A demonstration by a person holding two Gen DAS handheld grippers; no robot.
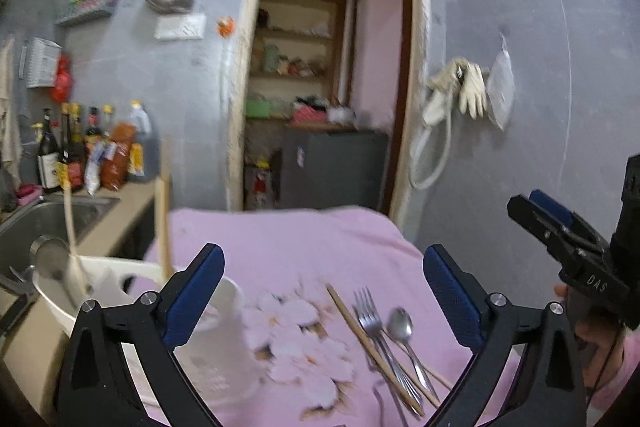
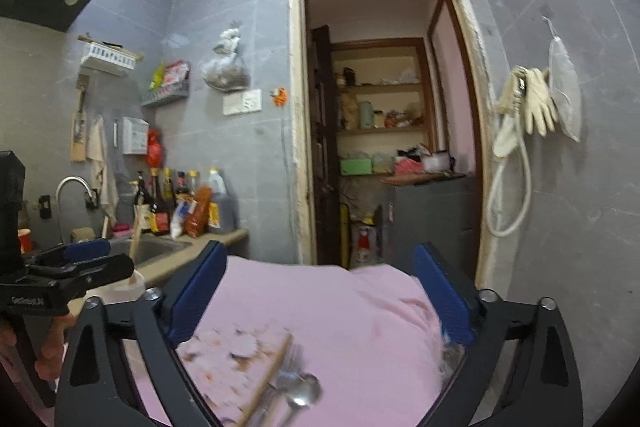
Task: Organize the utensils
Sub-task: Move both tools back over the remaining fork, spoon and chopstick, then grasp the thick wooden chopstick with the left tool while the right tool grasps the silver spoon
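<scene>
A metal fork (image 1: 374,323), a metal spoon (image 1: 401,325) and wooden chopsticks (image 1: 360,327) lie together on the pink floral cloth (image 1: 280,239). A white utensil holder (image 1: 216,347) stands at the left, under my left gripper's left finger. My left gripper (image 1: 324,287) is open and empty above the cloth. My right gripper (image 2: 320,299) is open and empty; the spoon (image 2: 302,393), fork (image 2: 286,373) and chopsticks (image 2: 270,373) lie low between its fingers. The right gripper also shows at the right edge of the left wrist view (image 1: 560,227).
A white basin (image 1: 60,303) at the left holds a ladle (image 1: 52,259) and wooden utensils (image 1: 164,223). Behind it are a steel sink (image 1: 48,219) and sauce bottles (image 1: 92,147). A doorway (image 1: 328,87) is ahead; gloves (image 1: 468,87) hang on the right wall.
</scene>
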